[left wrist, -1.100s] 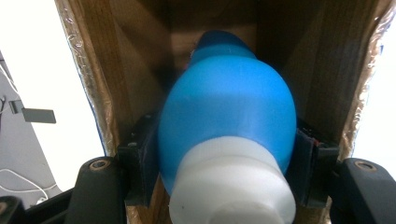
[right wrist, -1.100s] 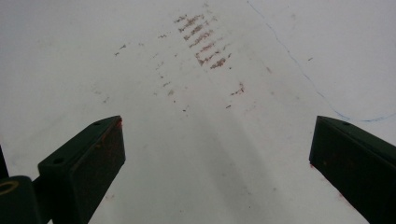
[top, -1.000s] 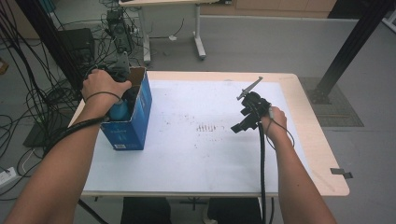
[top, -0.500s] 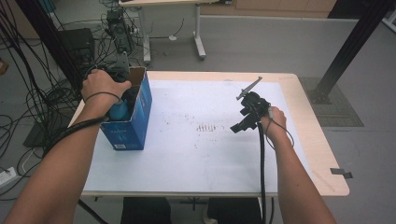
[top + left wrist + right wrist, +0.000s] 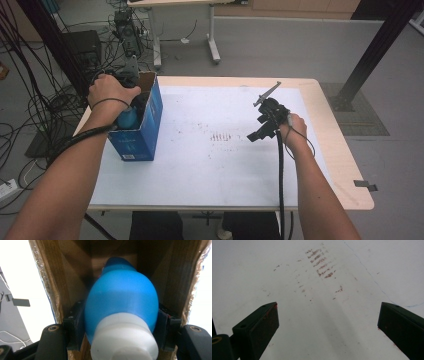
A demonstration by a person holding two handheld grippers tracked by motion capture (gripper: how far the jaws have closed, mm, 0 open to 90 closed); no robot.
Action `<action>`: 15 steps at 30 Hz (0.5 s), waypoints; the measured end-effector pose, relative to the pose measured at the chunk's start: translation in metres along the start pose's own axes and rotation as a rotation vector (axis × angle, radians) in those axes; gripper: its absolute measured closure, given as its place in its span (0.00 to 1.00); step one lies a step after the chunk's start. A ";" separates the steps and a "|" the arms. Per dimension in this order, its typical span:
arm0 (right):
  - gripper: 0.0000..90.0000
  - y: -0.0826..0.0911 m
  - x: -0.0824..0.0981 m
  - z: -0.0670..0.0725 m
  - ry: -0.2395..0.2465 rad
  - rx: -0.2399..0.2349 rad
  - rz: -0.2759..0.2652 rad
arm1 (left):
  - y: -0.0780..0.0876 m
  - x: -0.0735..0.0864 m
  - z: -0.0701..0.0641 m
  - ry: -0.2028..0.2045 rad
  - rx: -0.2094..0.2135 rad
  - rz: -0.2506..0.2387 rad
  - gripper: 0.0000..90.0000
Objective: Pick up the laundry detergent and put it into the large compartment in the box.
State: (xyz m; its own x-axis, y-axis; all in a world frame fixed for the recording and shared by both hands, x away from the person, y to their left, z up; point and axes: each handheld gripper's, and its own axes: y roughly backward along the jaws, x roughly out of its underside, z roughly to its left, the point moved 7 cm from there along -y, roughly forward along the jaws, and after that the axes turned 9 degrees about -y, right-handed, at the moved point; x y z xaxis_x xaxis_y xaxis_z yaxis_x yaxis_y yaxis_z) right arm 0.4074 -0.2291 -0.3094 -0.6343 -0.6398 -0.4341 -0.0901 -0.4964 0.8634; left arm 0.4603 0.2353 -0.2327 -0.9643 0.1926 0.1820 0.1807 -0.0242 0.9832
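**Blue bottle gripped inside the box**

The left gripper (image 5: pixel 121 322) is reaching down into the open top of a blue cardboard box (image 5: pixel 145 127) that is standing at the left edge of the table (image 5: pixel 330 135). Its jaws are clamping a blue bottle (image 5: pixel 121 303) by the sides of its rounded body, just beyond its white cap (image 5: pixel 123 340). The bottle is sitting inside the box, with brown cardboard walls closing around it on both sides. In the high view the left hand (image 5: pixel 107 90) is covering the gripper above the box, and part of the bottle is showing below the wrist.

The right gripper (image 5: pixel 328 326) is hovering over the white sheet (image 5: pixel 210 165) covering the table, well apart from the box. Its jaws are standing wide open with nothing between them, pointing toward a patch of reddish-brown marks (image 5: pixel 320 263) on the sheet.
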 end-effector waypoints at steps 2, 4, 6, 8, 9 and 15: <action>0.04 0.000 0.000 0.000 0.000 0.000 -0.001 | 0.000 0.000 0.000 0.000 -0.002 0.000 0.41; 0.04 0.000 0.000 0.001 -0.002 0.000 0.000 | 0.000 0.000 0.000 -0.001 -0.002 0.000 0.41; 0.04 0.000 0.000 0.001 0.000 -0.001 0.001 | 0.000 0.000 -0.001 -0.001 -0.004 0.000 0.41; 0.04 0.000 0.000 0.001 0.001 0.000 0.001 | 0.000 0.000 0.000 -0.001 -0.002 0.002 0.41; 0.04 -0.001 -0.001 0.001 0.002 -0.002 0.000 | 0.000 0.000 -0.001 0.002 -0.003 -0.004 0.41; 0.04 -0.002 -0.001 0.001 0.001 -0.003 0.002 | 0.000 0.000 0.001 -0.002 0.001 0.000 0.41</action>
State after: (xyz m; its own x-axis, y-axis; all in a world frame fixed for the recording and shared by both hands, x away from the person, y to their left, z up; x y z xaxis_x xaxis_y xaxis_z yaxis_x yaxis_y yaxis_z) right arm 0.4075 -0.2271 -0.3100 -0.6336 -0.6413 -0.4329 -0.0871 -0.4969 0.8634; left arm 0.4605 0.2361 -0.2325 -0.9639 0.1948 0.1817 0.1806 -0.0236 0.9833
